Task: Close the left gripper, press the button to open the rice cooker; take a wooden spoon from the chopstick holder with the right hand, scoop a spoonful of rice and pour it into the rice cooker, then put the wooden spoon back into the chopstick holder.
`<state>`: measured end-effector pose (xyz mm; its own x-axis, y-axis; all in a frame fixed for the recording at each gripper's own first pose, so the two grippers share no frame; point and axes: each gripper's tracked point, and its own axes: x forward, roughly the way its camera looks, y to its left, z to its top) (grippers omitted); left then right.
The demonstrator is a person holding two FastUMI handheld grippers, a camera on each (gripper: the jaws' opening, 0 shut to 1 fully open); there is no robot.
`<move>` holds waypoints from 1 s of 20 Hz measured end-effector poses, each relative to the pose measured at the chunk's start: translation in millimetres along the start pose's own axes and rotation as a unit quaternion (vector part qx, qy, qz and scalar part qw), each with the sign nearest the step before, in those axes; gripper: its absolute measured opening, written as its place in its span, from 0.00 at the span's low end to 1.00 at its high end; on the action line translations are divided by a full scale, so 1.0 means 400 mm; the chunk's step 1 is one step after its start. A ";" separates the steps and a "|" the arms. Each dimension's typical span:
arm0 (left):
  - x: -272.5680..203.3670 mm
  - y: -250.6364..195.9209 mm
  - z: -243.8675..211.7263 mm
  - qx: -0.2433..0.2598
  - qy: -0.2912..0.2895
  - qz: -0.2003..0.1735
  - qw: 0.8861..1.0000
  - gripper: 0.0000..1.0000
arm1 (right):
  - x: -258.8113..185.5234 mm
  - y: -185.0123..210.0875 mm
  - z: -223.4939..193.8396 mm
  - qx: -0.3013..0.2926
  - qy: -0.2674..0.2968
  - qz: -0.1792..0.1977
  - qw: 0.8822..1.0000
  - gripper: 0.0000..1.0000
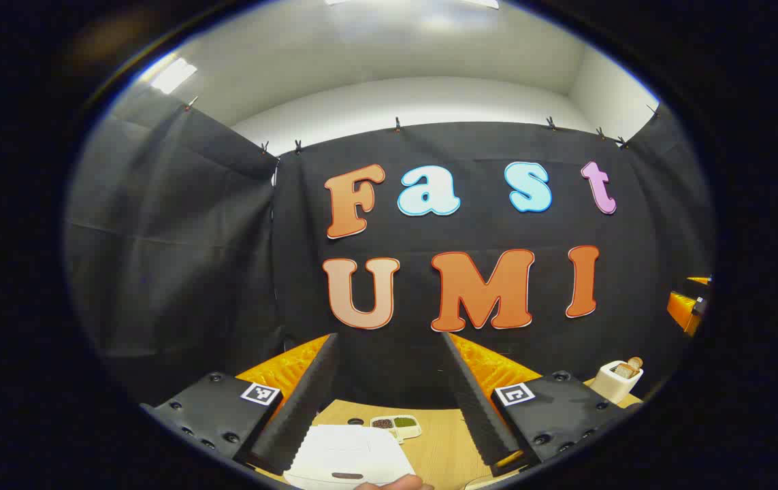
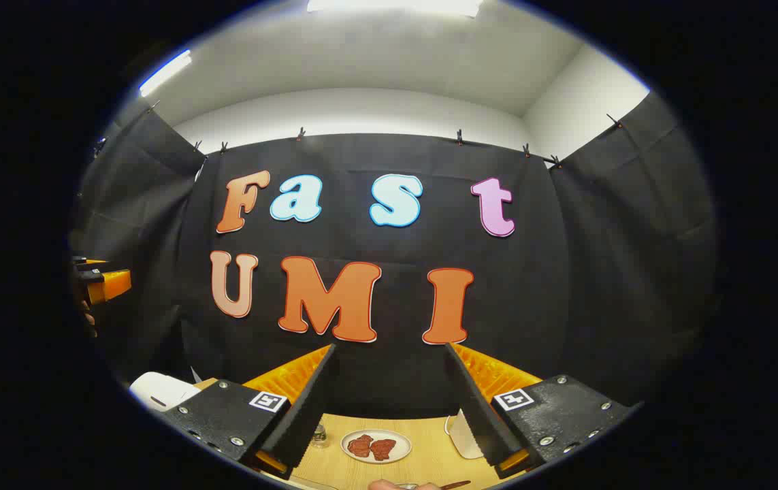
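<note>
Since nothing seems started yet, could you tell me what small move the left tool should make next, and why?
Probably close the left tool first. Its fingers stand wide apart, and the white cooker sits below and between them with its lid down, untouched. The task wants the button pressed with shut fingers, so shutting comes before lowering toward the cooker's front edge.

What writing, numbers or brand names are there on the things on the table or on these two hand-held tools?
No readable text anywhere on them.
Black-and-white square tags on the left gripper and right gripper: patterns, not words.
White rice cooker: dark front mark, too small to read.
</note>
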<state>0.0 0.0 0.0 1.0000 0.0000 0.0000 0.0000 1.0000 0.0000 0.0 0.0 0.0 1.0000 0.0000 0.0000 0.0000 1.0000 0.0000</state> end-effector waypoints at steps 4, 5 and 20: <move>0.000 -0.020 0.019 0.003 -0.007 -0.003 1.000 0.98 | -0.007 -0.017 0.020 0.005 -0.009 -0.001 1.000 0.97; -0.002 -0.018 0.021 0.001 -0.006 -0.005 1.000 0.97 | -0.009 -0.017 0.026 0.007 -0.011 -0.001 1.000 0.95; -0.013 0.009 -0.037 -0.028 0.047 -0.010 0.998 0.58 | -0.017 -0.003 0.006 -0.004 -0.003 0.007 1.000 0.97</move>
<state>-5.3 3.6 -14.7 0.9954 -0.0226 -0.0934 0.0174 0.9983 -0.0559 -6.9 -1.3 2.5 0.9999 0.0145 0.0052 -0.0145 0.9999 -0.0075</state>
